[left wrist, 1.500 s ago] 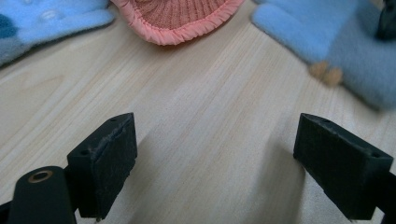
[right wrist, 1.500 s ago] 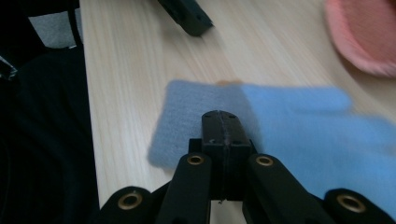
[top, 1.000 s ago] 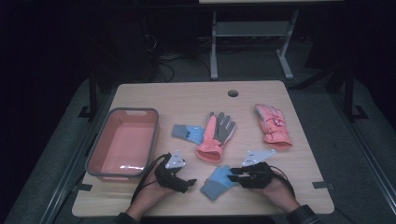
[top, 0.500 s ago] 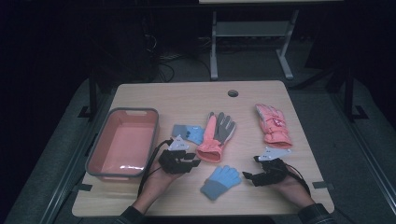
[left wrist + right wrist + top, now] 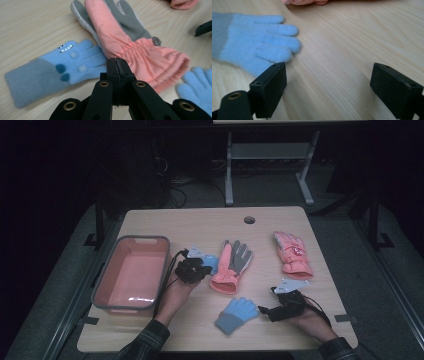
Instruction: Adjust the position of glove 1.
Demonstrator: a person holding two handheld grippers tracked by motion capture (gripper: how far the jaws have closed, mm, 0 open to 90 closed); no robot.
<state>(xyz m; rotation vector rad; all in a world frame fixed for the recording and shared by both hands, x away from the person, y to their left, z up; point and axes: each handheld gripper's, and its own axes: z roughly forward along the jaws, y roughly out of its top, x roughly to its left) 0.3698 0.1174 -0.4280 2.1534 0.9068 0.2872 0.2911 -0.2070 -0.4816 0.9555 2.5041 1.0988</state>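
Pink bin [image 5: 131, 275] empty; 4 gloves on table. My left gripper [image 5: 117, 65] has just been closing, jaws pressed together, nothing between, by monster-face glove [image 5: 58, 68]. My right gripper [image 5: 325, 86] has just been opening, jaws wide, nothing between, beside plain blue glove [image 5: 254, 47].

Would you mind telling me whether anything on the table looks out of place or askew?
Nothing looks damaged or spilled. The two blue gloves lie apart: one near the front edge, the other beside the pink-and-grey glove.

Wooden table [image 5: 210, 222], four gloves [image 5: 236, 314], pink tray [image 5: 131, 273]
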